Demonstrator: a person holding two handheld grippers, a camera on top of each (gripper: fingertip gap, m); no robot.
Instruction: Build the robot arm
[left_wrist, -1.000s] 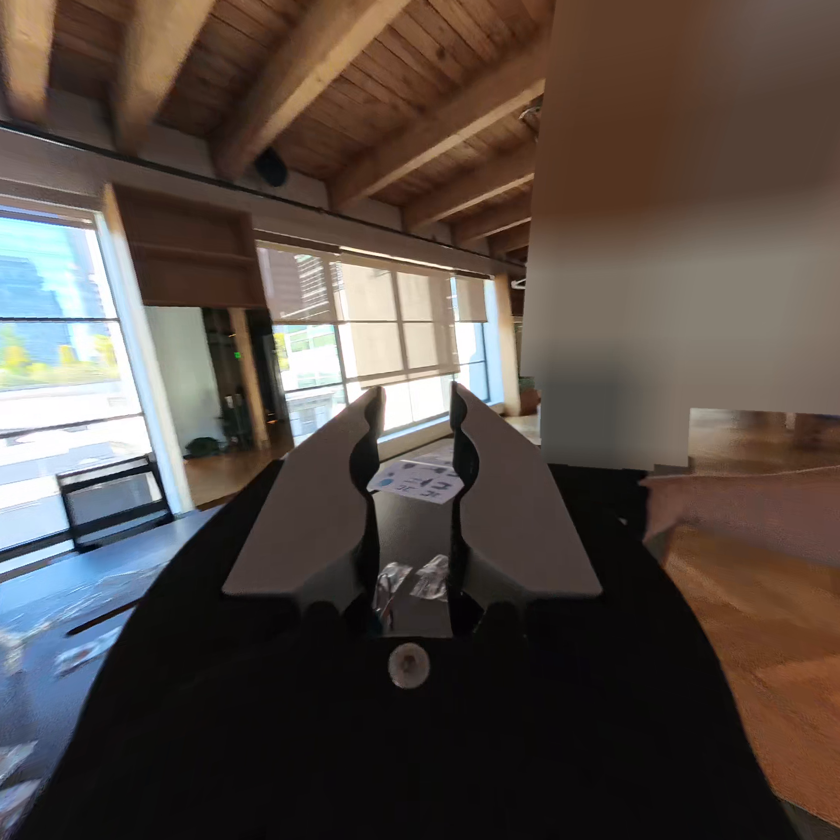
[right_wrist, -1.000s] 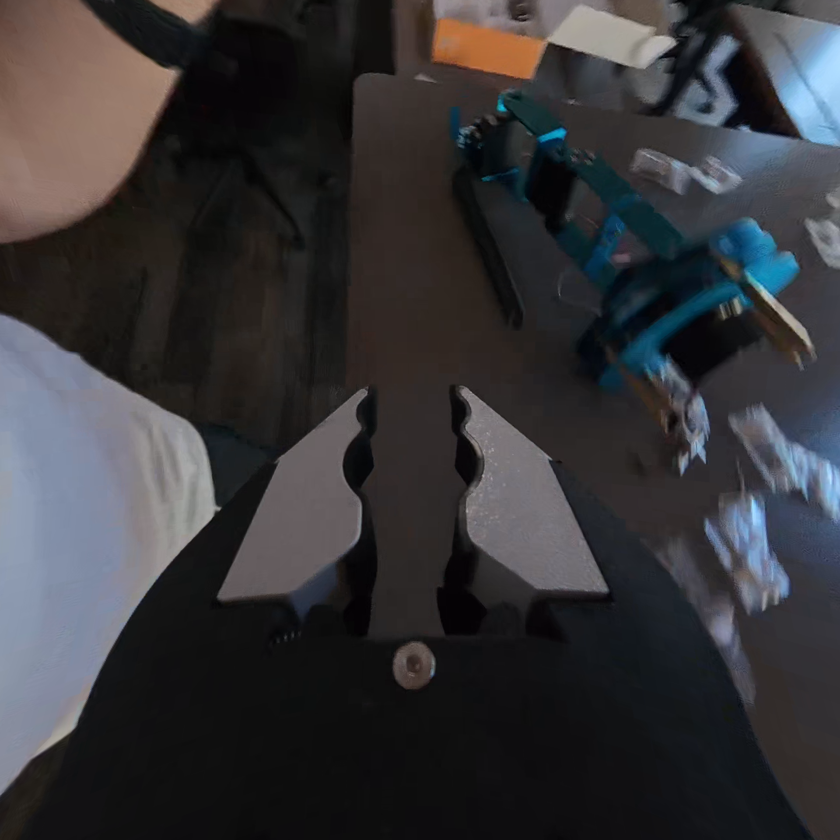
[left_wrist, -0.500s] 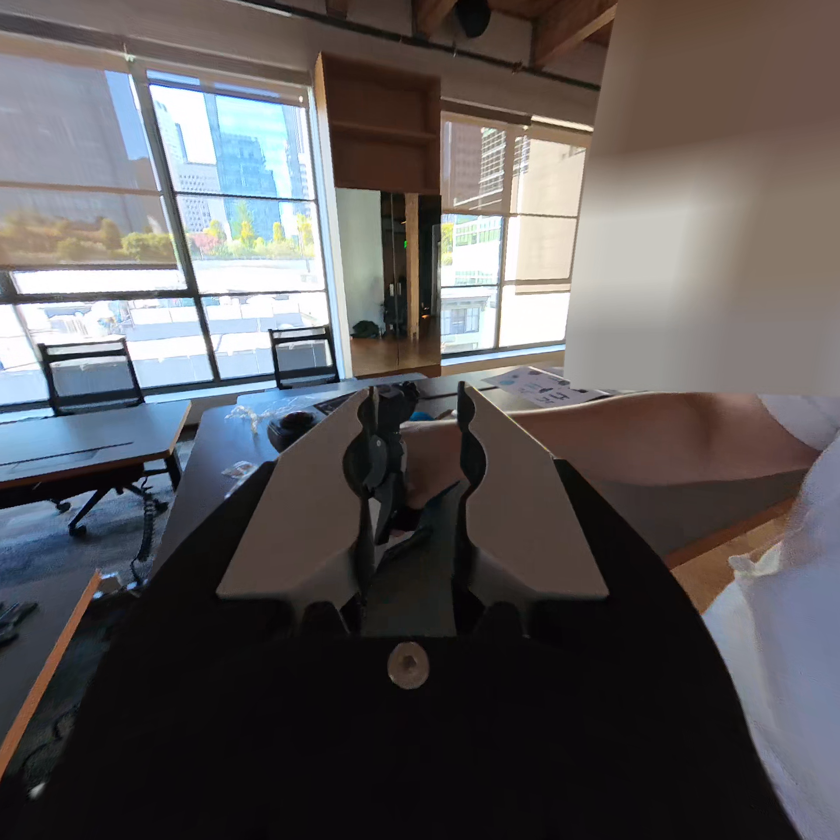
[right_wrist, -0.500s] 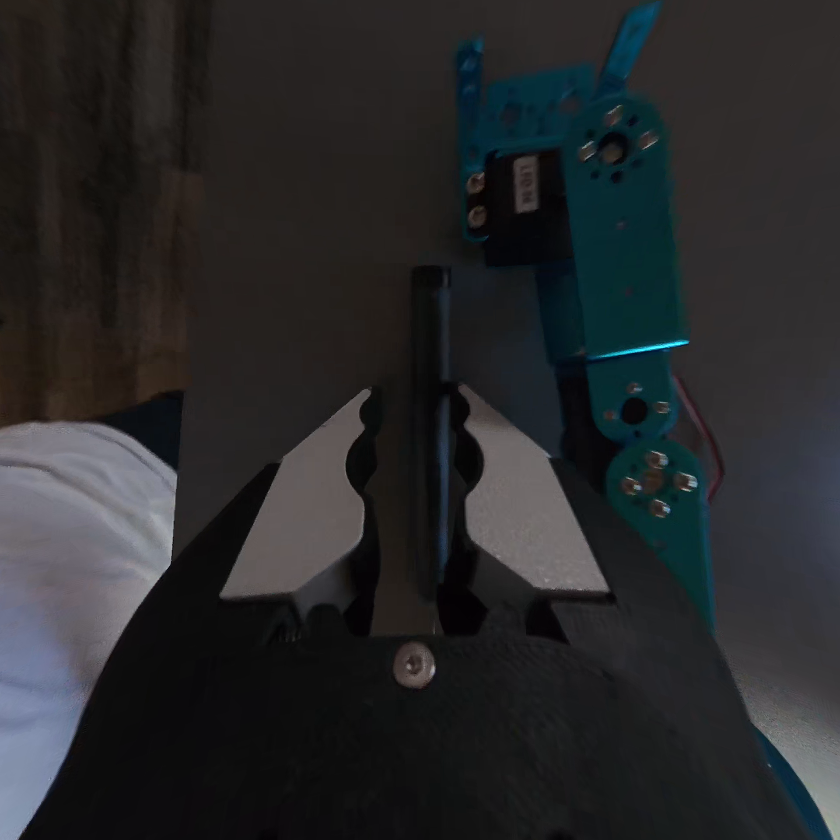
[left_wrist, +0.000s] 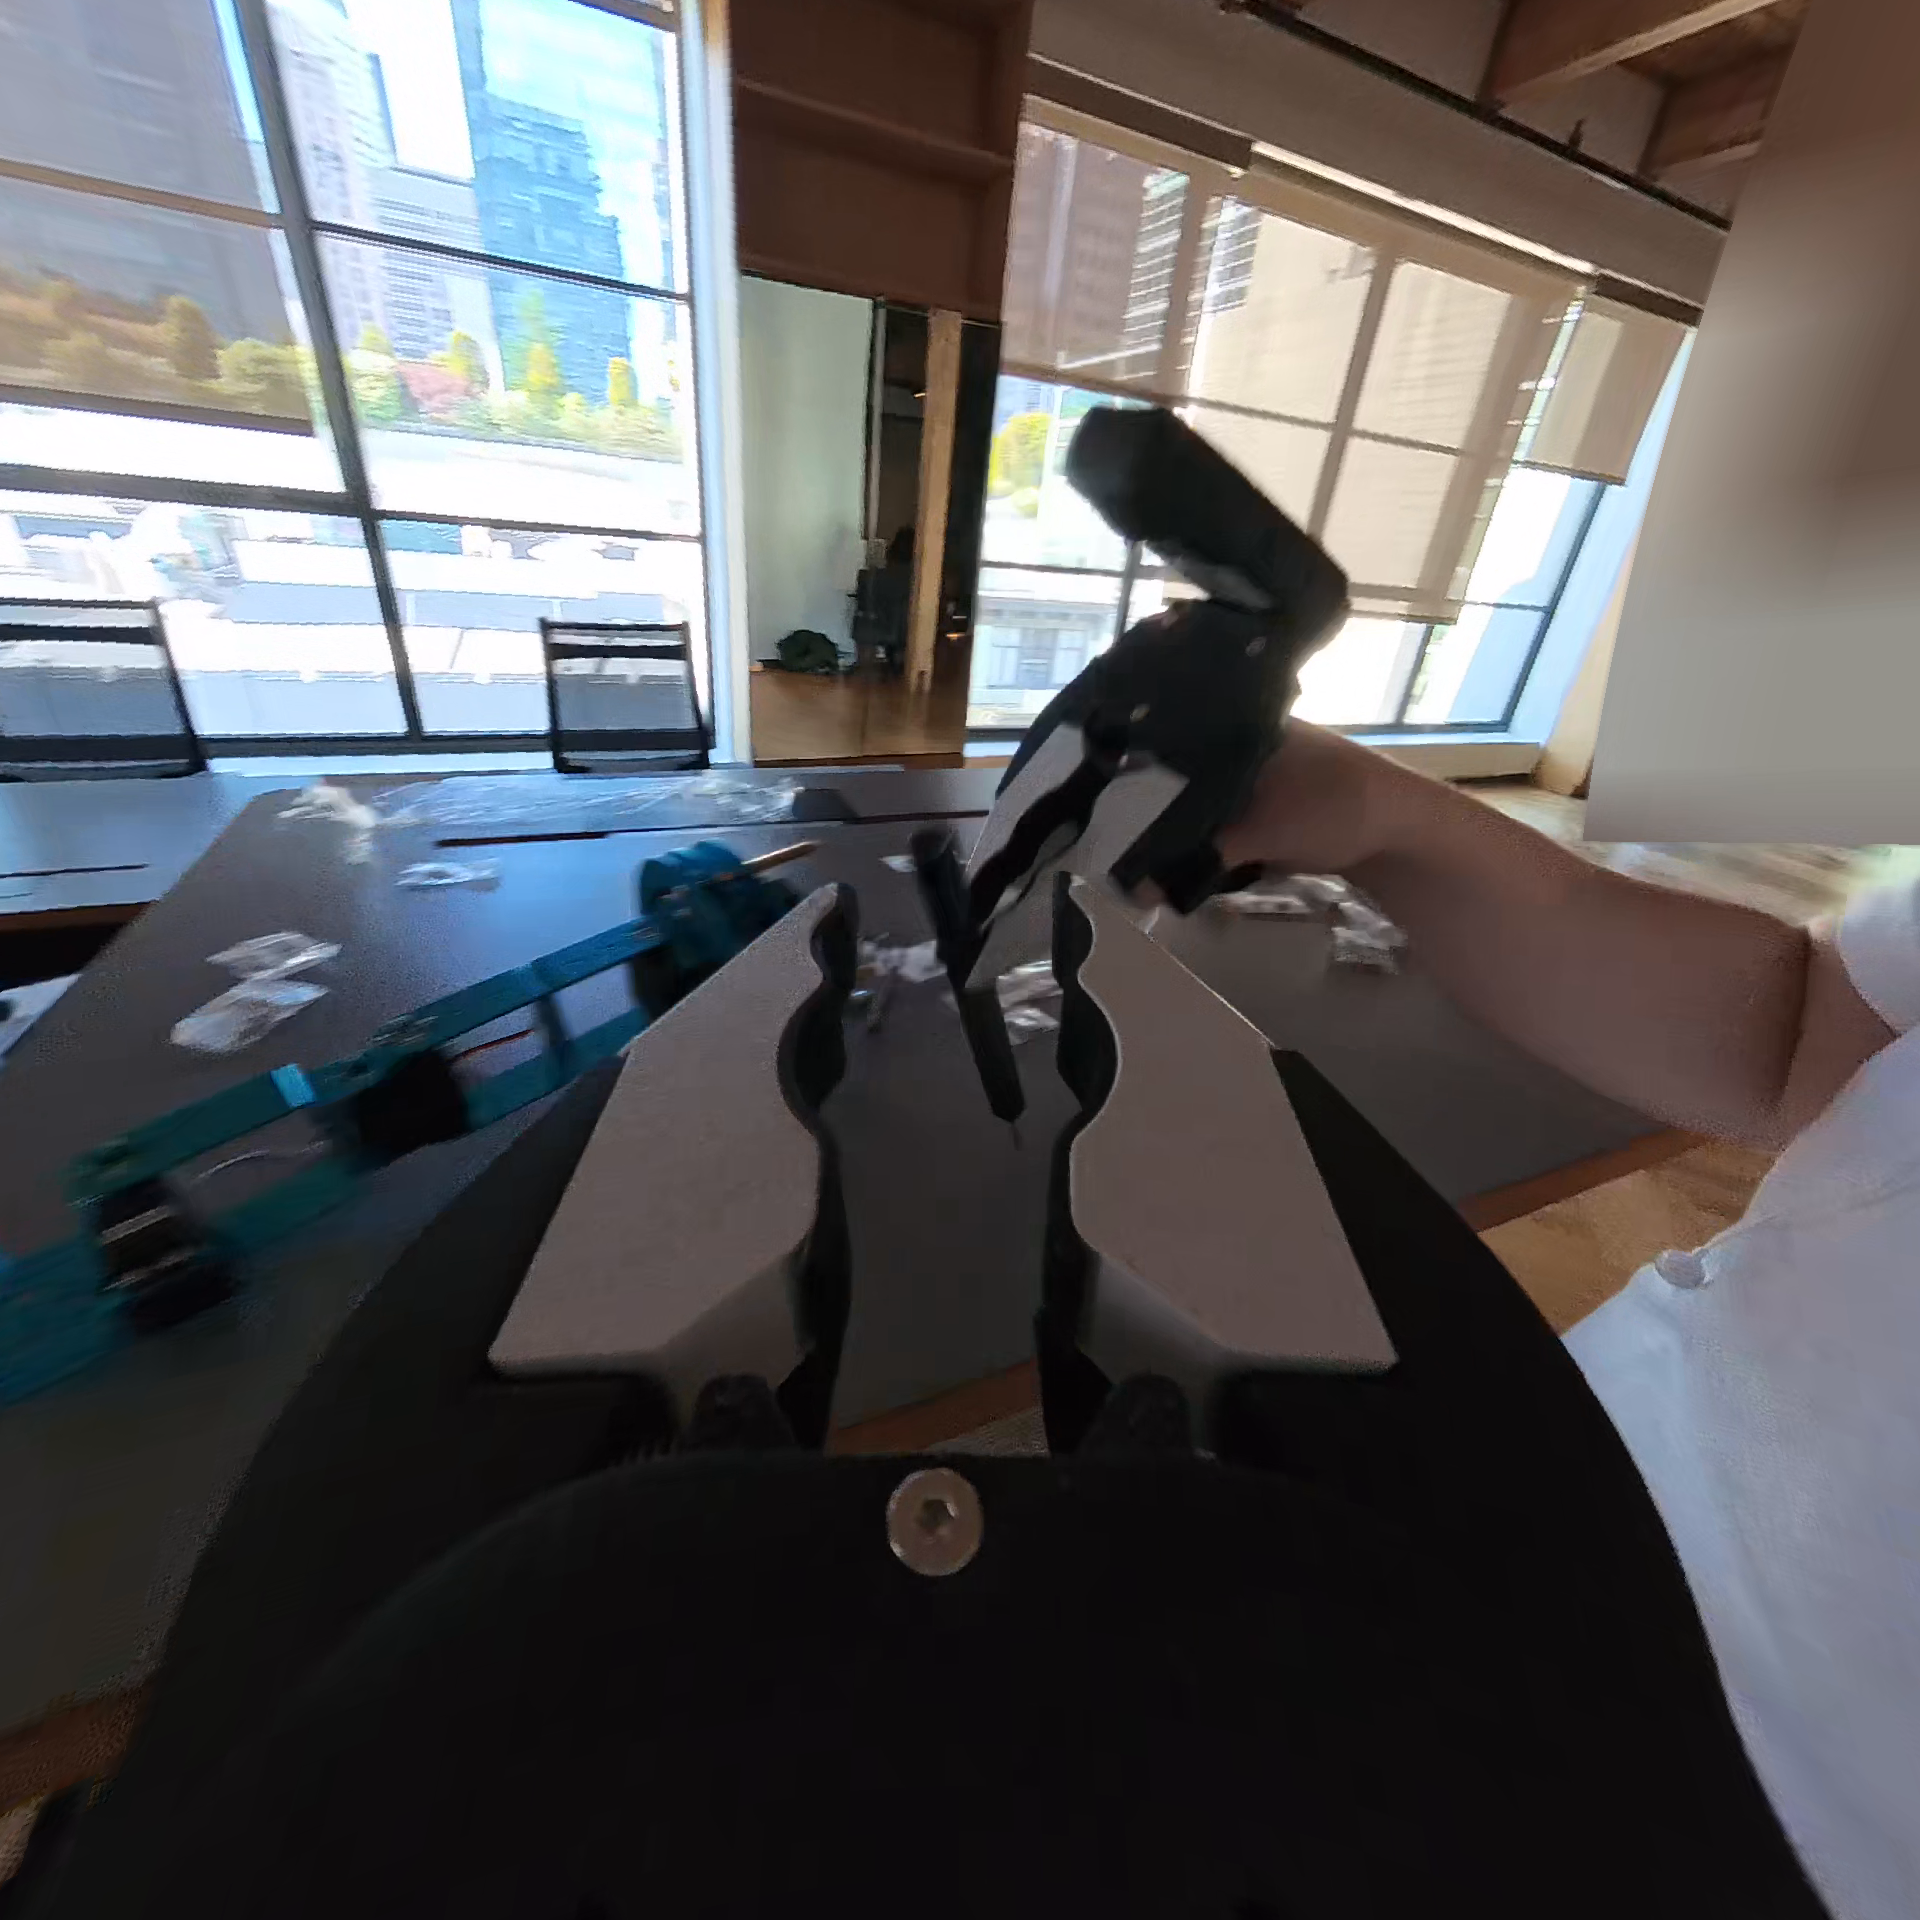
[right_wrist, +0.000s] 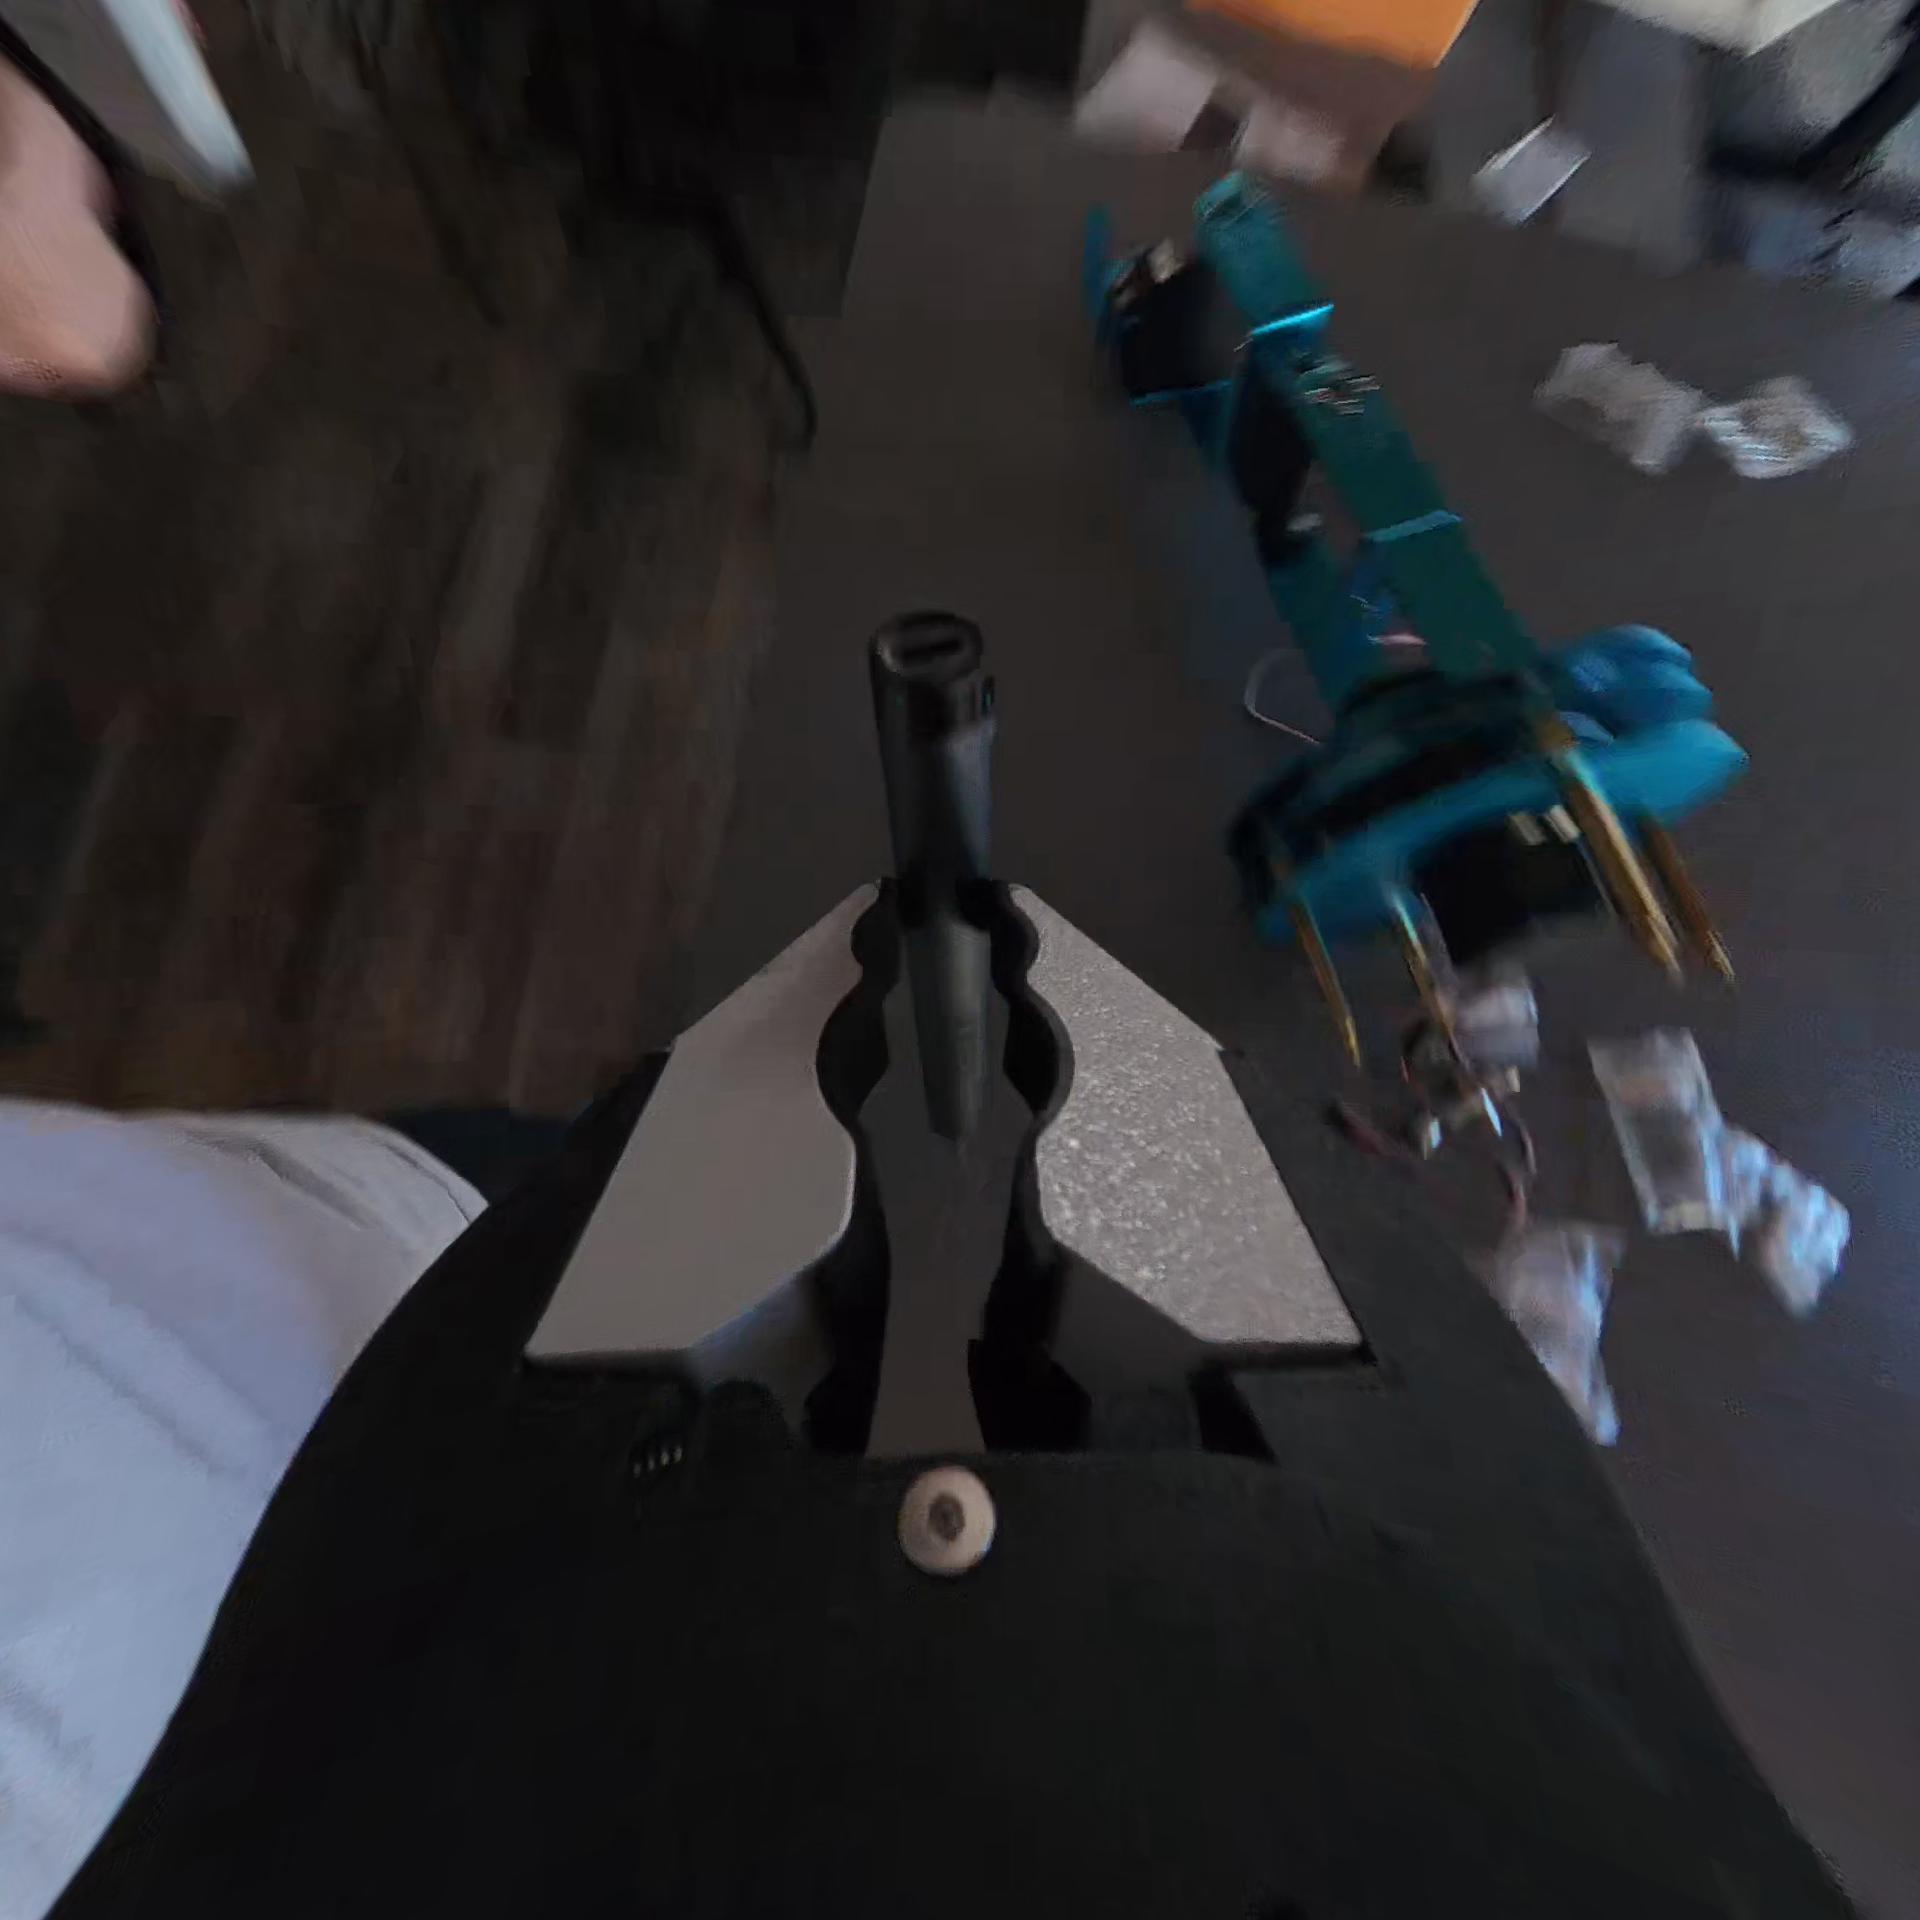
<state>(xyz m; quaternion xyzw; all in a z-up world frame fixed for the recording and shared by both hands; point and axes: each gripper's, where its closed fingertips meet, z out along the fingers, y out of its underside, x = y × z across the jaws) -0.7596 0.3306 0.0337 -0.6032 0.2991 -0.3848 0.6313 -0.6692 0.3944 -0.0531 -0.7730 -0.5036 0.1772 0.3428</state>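
My right gripper (right_wrist: 943, 902) is shut on a slim black screwdriver (right_wrist: 935, 790) and holds it above the dark table (right_wrist: 987, 436), butt end away from me, bit toward the camera. In the left wrist view the right gripper (left_wrist: 987, 935) hangs ahead with the screwdriver (left_wrist: 971, 997) pointing down. My left gripper (left_wrist: 951, 904) is open and empty, just in front of that screwdriver. A blue metal robot arm assembly (right_wrist: 1382, 582) with black servos lies on the table right of the right gripper; it also shows in the left wrist view (left_wrist: 436, 1039), to the left.
Several small clear plastic bags (right_wrist: 1683, 1174) of parts lie scattered on the table, and more show in the left wrist view (left_wrist: 249, 987). The table's near edge (left_wrist: 1558, 1184) meets a wooden floor. Black chairs (left_wrist: 623, 686) stand by the windows. A person's forearm (left_wrist: 1507, 935) holds the right gripper. Left tips to right tips: about 15 centimetres.
The right gripper has closed on the screwdriver that lay on the table and lifted it. The left gripper has swung down and left, so the raised right gripper now shows ahead of it.
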